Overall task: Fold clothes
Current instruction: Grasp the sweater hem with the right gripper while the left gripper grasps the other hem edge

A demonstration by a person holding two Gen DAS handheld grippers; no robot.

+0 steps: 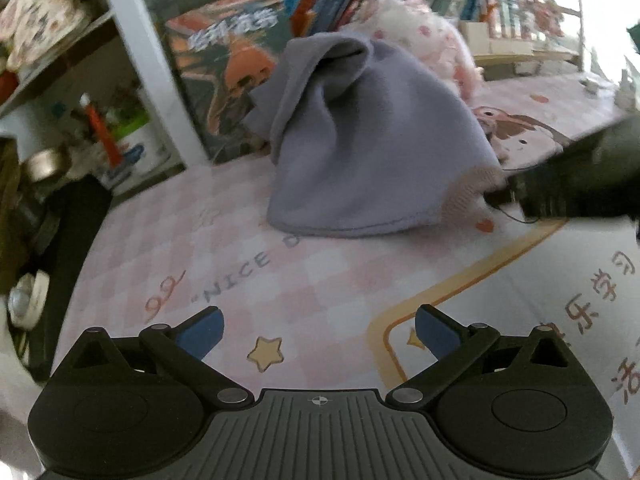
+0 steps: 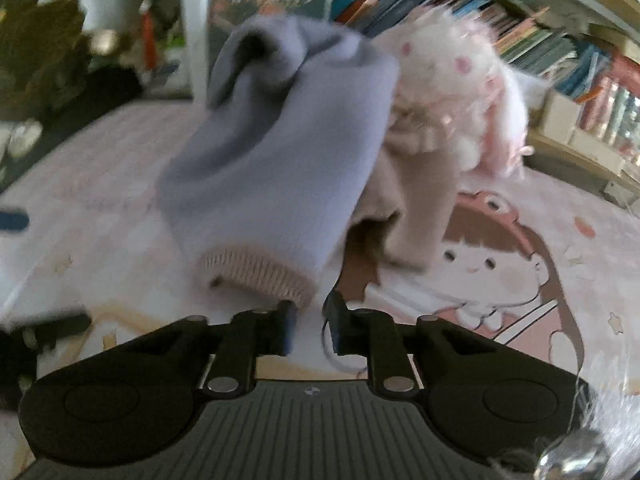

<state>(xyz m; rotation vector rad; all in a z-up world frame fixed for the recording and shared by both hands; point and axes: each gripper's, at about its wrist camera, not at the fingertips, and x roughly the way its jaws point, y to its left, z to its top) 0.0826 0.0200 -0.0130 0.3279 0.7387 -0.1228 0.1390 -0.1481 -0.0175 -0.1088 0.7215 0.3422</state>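
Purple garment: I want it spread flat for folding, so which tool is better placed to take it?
Right. The right tool sits at the purple garment's ribbed cuff, jaws nearly closed. The left tool is open, away from it.

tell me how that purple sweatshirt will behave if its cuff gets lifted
Probably floppy: the purple sweatshirt slumps in soft folds on the pink mat. It looks like thick fleece, so likely light but bulky, trailing behind the ribbed cuff. Hardly slippery; the right gripper should hold it.
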